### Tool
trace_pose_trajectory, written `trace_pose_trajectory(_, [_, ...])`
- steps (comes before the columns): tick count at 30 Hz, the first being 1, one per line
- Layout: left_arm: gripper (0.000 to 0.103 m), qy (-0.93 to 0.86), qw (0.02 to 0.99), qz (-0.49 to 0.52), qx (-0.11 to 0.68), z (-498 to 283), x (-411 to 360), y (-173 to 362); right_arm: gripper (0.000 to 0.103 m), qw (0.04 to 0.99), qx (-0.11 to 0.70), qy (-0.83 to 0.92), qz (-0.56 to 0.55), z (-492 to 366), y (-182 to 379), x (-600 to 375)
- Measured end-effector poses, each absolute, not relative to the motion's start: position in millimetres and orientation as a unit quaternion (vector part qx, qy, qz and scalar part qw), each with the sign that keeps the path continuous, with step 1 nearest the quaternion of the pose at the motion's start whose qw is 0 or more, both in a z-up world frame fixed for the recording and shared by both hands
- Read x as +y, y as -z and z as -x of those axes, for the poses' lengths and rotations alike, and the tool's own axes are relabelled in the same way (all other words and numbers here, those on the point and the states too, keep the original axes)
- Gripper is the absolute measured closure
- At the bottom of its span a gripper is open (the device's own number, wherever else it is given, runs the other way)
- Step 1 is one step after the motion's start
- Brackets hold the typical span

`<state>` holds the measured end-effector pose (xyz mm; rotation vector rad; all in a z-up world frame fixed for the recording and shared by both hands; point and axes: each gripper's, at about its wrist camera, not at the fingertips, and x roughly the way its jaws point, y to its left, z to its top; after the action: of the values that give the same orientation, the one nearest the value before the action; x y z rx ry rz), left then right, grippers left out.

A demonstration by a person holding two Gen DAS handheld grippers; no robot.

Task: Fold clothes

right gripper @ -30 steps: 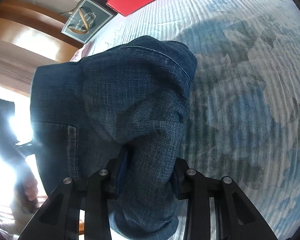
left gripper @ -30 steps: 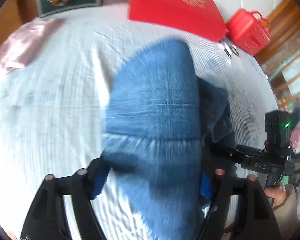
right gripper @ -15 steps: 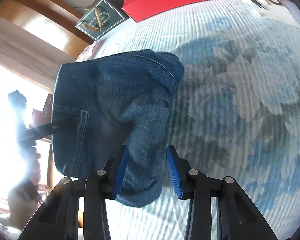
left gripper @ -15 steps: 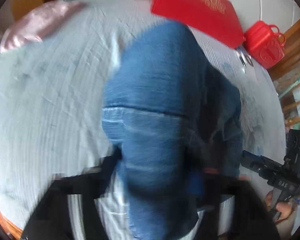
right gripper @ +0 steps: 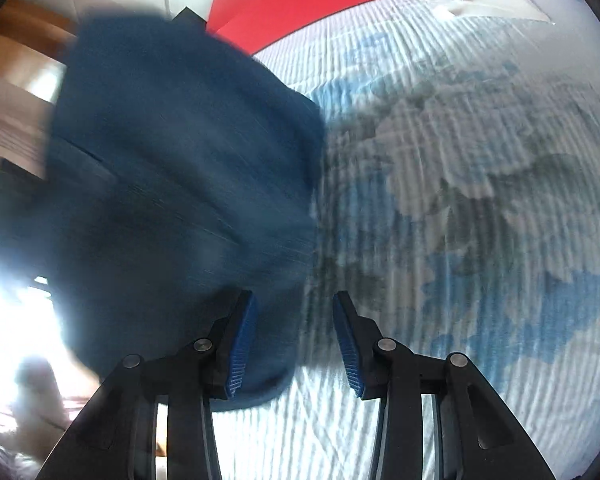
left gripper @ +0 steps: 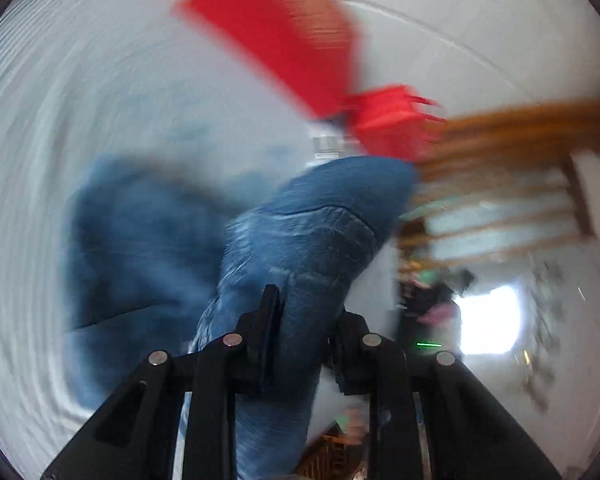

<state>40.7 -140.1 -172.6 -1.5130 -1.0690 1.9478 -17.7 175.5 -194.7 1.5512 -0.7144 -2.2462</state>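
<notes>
Left jaws: the left gripper (left gripper: 304, 320) is clenched on a thick fold of the jeans (left gripper: 312, 240); its jaws have just been closing, and the denim bulges out above and below the black fingers (left gripper: 268, 320).
Right jaws: the right gripper (right gripper: 294, 334) stands released, its jaws parted with a plain gap between the blue ribbed pads (right gripper: 242, 340); nothing is pinched there (the left pad only overlaps the edge of the cloth in the view).
Jeans, left wrist view: one lighter, faded part rises from the jaws toward the upper right, while a darker part lies spread to the left on the bed.
Jeans, right wrist view: the jeans (right gripper: 180, 192) fill the left half, dark blue and blurred, with their lower edge just beside the left pad.
Bed: the bedsheet (right gripper: 460, 160) is pale and ribbed with a blue and grey flower print; it carries the jeans.
Far edge: a red box (right gripper: 308, 0) lies at the top of the bed, seen also as a red smear in the left wrist view (left gripper: 276, 36), with a smaller red container (left gripper: 388, 120) just beside it.
Sharpness: the left wrist view is heavily smeared, so fine detail cannot be told.
Background: wooden slats (left gripper: 500, 148) show to the right.
</notes>
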Motion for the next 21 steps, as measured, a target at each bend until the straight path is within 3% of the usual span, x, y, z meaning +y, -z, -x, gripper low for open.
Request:
trace_pose_trajectory(4, [0.08, -0.701, 0.123, 0.581, -0.394, -60.0, -186.1, 234.0, 0.064, 0.161, -0.239, 0.794, -0.535, 21.0, 181.3, 170.2])
trace_pose_trajectory(10, [0.079, -0.764, 0.111, 0.578, -0.265, -53.6, -165.6, 190.8, 0.064, 0.21, -0.205, 0.82, -0.491, 37.0, 147.1, 145.3])
trace_pose_trajectory(13, [0.063, -0.801, 0.081, 0.562, -0.192, -53.9, -155.3, 156.5, 0.064, 0.216, -0.172, 0.826, -0.491, 55.9, 153.1, 119.5])
trace_pose_trajectory(15, [0.047, -0.821, 0.075, 0.542, -0.161, -52.2, -147.2, 132.5, 0.064, 0.213, -0.159, 0.812, -0.52, 75.3, 177.5, 105.1])
trace_pose_trajectory(17, [0.041, -0.837, 0.091, 0.521, -0.142, -44.7, -132.8, 110.2, 0.064, 0.207, -0.153, 0.81, -0.526, 79.7, 182.4, 100.5])
trace_pose_trajectory(21, [0.041, -0.848, 0.11, 0.508, -0.101, -18.4, -106.9, 101.7, 0.064, 0.202, -0.155, 0.815, -0.52, 69.1, 170.2, 104.6])
